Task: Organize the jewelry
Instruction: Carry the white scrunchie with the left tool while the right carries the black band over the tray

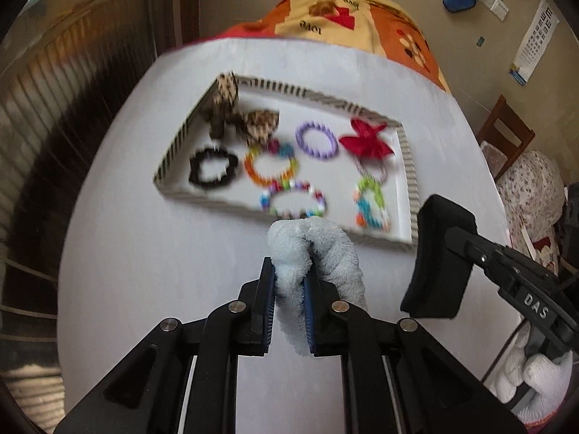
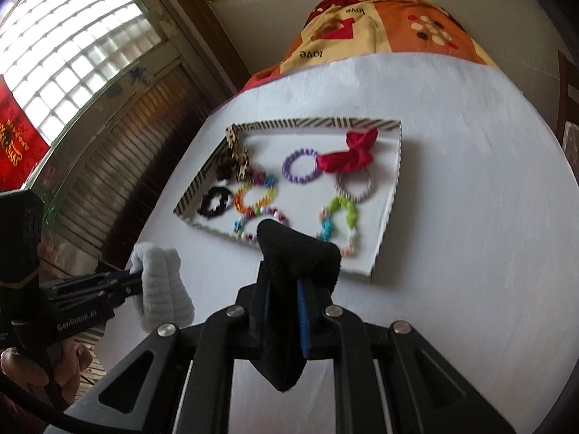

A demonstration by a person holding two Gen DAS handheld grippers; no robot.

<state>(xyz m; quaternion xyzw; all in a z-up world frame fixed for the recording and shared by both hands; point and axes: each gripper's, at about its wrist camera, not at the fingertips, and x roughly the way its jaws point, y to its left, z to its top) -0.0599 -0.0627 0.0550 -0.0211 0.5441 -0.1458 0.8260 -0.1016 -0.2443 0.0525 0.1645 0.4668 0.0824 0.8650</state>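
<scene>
My left gripper (image 1: 289, 271) is shut on a fluffy pale blue scrunchie (image 1: 318, 246), held above the white table; the same scrunchie (image 2: 159, 282) shows at the left of the right wrist view. My right gripper (image 2: 282, 275) is shut on a black fuzzy band (image 2: 300, 253), which also appears as the black band (image 1: 438, 253) at the right of the left wrist view. Beyond both lies a shallow tray with a striped rim (image 1: 173, 152) (image 2: 398, 166). In it are a leopard bow (image 1: 253, 123), a black scrunchie (image 1: 211, 168), a purple ring (image 1: 316, 141), a red bow (image 1: 365, 139) and several bead bracelets.
The round white table (image 1: 144, 253) (image 2: 470, 253) ends at a patterned orange and red blanket (image 1: 343, 14) behind the tray. A wooden chair (image 1: 506, 130) stands right of the table, a slatted wall and window (image 2: 72, 54) at the left. A white-gloved hand (image 1: 535, 379) holds the right gripper.
</scene>
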